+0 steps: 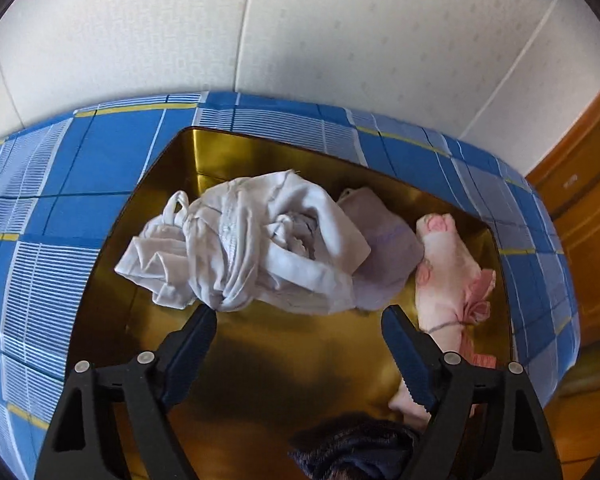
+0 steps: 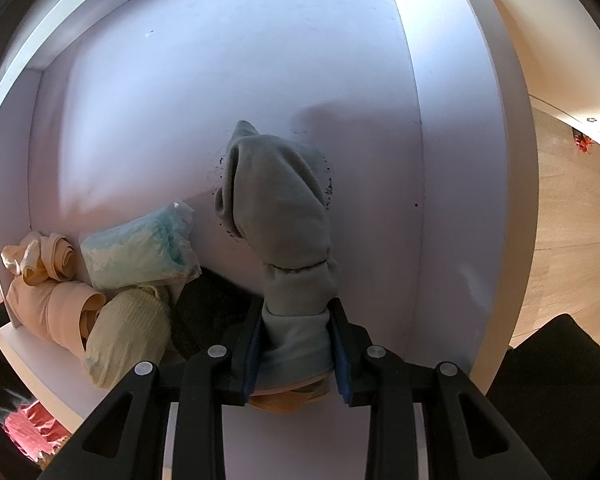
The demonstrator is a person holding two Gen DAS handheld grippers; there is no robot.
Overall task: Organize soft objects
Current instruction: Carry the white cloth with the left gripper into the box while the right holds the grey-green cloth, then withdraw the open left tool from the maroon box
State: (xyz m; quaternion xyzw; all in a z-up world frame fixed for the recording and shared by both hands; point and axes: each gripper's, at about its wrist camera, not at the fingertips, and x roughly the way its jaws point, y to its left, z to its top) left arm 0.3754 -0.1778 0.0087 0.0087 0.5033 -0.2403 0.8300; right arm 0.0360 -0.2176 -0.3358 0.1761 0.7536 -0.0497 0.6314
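The left gripper [image 1: 298,320] stands wide, nothing between its pads; its tips hover just at the near edge of a crumpled white garment [image 1: 244,248] at the centre of the left wrist view. That garment lies in a gold tray [image 1: 260,360] together with a pale lilac cloth [image 1: 384,256] just to its right, partly tucked under it, and a pink sock with a paw print [image 1: 444,264] at the right side of the tray. A dark fuzzy item [image 1: 352,448] shows at the bottom edge, too cropped to name. The tray sits on a blue checked bedcover [image 1: 52,220], with a white padded headboard [image 1: 260,40] filling the upper half.

The right gripper [image 2: 296,348] is clamped narrow on a grey-green rolled sock bundle [image 2: 280,208], which rises from the pads toward the middle of the right wrist view, over the floor of a white shelf compartment [image 2: 220,60]. At the lower left of that compartment a small group is already packed close together — a beige rolled piece [image 2: 48,292], a cream knitted sock [image 2: 128,332], a pale blue bundle in clear wrap [image 2: 140,248] and a dark item [image 2: 208,308] behind the gripper's left finger.

As a judgement, the sorting is partly done: four pieces sit in the shelf, one more is being carried in but not yet let go, and at least three or four soft things wait in the tray — the white garment looks like the next pick.
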